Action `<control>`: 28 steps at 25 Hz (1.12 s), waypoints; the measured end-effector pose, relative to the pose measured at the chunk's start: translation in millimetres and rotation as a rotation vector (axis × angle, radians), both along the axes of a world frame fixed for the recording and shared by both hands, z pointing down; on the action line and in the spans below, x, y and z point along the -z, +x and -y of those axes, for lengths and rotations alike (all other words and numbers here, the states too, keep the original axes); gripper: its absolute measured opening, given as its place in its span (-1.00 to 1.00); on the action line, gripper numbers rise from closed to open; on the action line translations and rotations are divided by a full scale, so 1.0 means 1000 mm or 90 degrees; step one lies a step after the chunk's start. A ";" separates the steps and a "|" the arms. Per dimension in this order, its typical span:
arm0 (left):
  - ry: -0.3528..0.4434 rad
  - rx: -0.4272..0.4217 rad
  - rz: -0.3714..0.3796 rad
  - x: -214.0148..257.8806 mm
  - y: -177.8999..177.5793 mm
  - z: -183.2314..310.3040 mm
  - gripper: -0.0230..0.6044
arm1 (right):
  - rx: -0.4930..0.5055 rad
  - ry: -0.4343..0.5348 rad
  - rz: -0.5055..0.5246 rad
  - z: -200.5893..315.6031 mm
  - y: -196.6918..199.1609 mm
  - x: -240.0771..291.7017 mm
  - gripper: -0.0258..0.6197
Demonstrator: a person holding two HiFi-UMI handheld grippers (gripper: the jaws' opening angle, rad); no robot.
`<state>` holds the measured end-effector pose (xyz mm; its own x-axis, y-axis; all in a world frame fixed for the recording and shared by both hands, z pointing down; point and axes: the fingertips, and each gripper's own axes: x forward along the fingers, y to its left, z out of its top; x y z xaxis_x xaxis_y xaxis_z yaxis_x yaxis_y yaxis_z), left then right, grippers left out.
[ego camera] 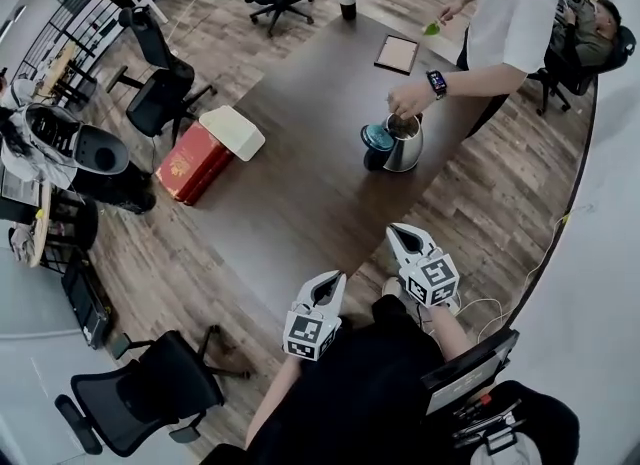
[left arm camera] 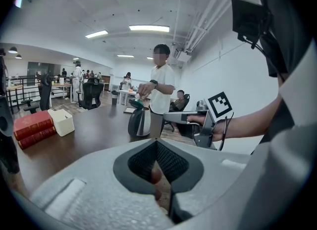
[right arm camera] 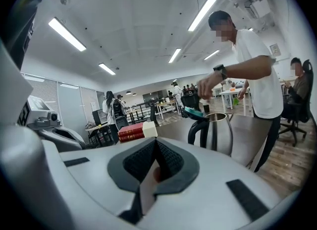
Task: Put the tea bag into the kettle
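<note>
Both the left gripper (ego camera: 335, 281) and the right gripper (ego camera: 400, 236) sit closed and seemingly empty at the table's (ego camera: 300, 203) near edge, kettle (ego camera: 403, 145) well ahead with lid (ego camera: 377, 136) up and another person's hand (ego camera: 408, 101) over its mouth, tea bag not visible anywhere; reaching in now risks striking that hand.
</note>
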<state>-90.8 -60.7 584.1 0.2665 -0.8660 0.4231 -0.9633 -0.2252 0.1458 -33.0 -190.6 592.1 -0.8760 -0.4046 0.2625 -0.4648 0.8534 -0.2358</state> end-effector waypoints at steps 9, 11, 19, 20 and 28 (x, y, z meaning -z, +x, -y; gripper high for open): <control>0.000 0.041 -0.007 0.004 -0.014 -0.010 -0.92 | 0.037 0.002 -0.011 -0.006 -0.018 -0.001 -0.90; 0.002 0.054 -0.009 0.004 -0.022 -0.017 -0.92 | 0.052 0.004 -0.016 -0.013 -0.030 0.000 -0.90; 0.004 0.139 -0.019 0.001 -0.075 -0.068 -0.92 | 0.139 0.018 -0.036 -0.064 -0.091 -0.001 -0.90; 0.002 0.154 -0.019 0.001 -0.085 -0.077 -0.92 | 0.152 0.019 -0.038 -0.073 -0.102 -0.001 -0.90; -0.028 0.257 0.008 -0.026 -0.164 -0.143 -0.92 | 0.232 0.028 -0.045 -0.131 -0.171 0.000 -0.90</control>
<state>-254.5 82.1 610.2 -0.0970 -0.8808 0.4635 -0.9748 0.1780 0.1343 -204.3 -59.9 592.6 -0.9451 -0.0815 0.3164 -0.1421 0.9745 -0.1736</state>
